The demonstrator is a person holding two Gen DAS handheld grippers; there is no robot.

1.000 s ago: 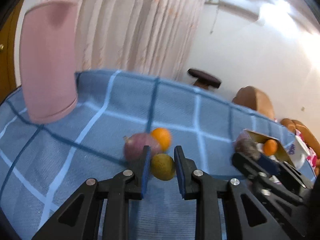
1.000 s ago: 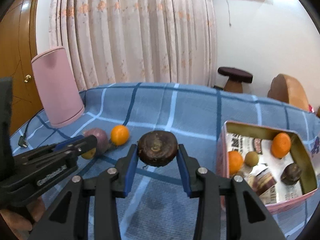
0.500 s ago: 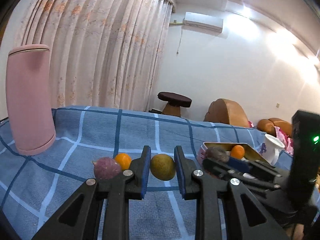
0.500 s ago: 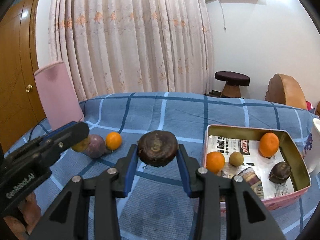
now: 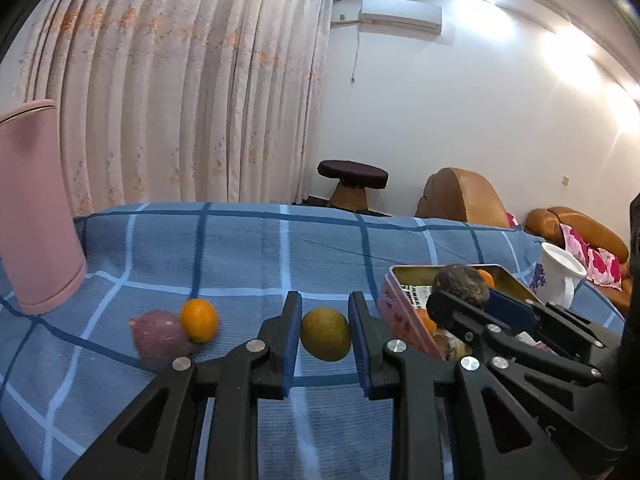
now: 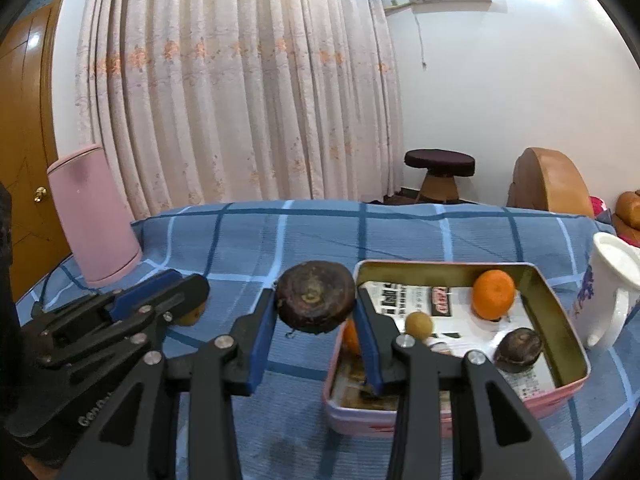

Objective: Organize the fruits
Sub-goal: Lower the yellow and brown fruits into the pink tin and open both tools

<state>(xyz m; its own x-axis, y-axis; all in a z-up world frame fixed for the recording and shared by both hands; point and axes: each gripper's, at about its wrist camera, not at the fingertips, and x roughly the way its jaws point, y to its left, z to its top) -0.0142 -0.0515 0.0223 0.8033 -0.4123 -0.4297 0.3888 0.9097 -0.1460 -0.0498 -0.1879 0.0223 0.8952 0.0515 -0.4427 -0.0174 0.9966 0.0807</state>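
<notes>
Left wrist: claw (image 5: 325,334) nearer tin (image 5: 400,308).

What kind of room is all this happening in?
Most likely a home living room: floor-length floral curtains, a wall air conditioner, and brown leather armchairs beyond a surface draped in a blue checked cloth.

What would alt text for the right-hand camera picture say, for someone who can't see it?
Black tongs with blue pads grip a dark brown round fruit above a blue checked cloth, beside a pink tin holding oranges and other small fruit. A second pair of tongs enters from the left; a pink container and curtains stand behind.
</notes>
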